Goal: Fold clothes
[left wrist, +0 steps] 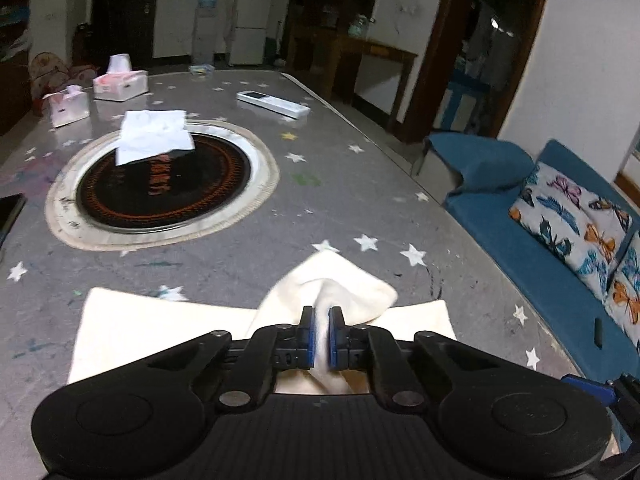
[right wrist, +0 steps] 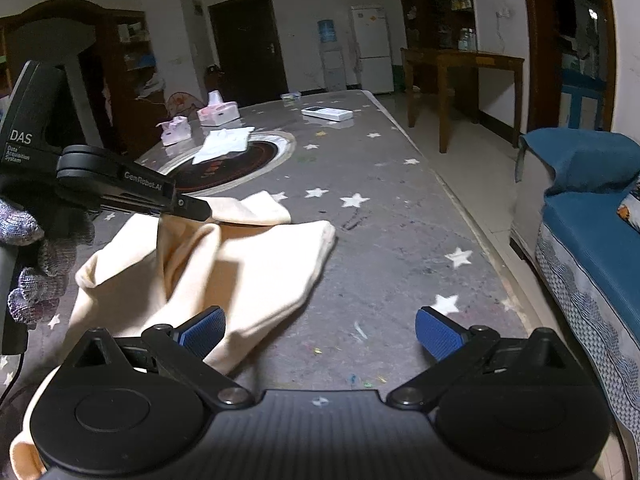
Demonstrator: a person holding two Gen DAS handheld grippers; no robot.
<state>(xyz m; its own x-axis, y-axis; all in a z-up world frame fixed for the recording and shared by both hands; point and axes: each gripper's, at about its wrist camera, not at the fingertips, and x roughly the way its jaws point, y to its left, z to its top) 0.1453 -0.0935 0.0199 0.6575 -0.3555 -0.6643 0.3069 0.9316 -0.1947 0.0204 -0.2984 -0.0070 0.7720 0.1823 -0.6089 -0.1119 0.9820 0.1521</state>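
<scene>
Grey star-print table (left wrist: 352, 184), dim room. Left gripper (left wrist: 322, 334) pinched on a raised fold of the cream garment (right wrist: 256, 256), which lies crumpled at the near table edge. Right gripper (right wrist: 320, 330) wide, holding nothing, left pad over the cloth edge. Folded white cloth (left wrist: 154, 140) sits on the round hotplate (left wrist: 160, 188), well apart. Risk: thin pinch may slip, or drag the whole garment and bunch it.

Black hand-held gripper (left wrist: 321, 334) bodies with ribbed housings, round pivot discs, silver screws and blue textured pads (right wrist: 438, 338); white "DAS" lettering on the left one; grey knitted glove (right wrist: 38, 264).
</scene>
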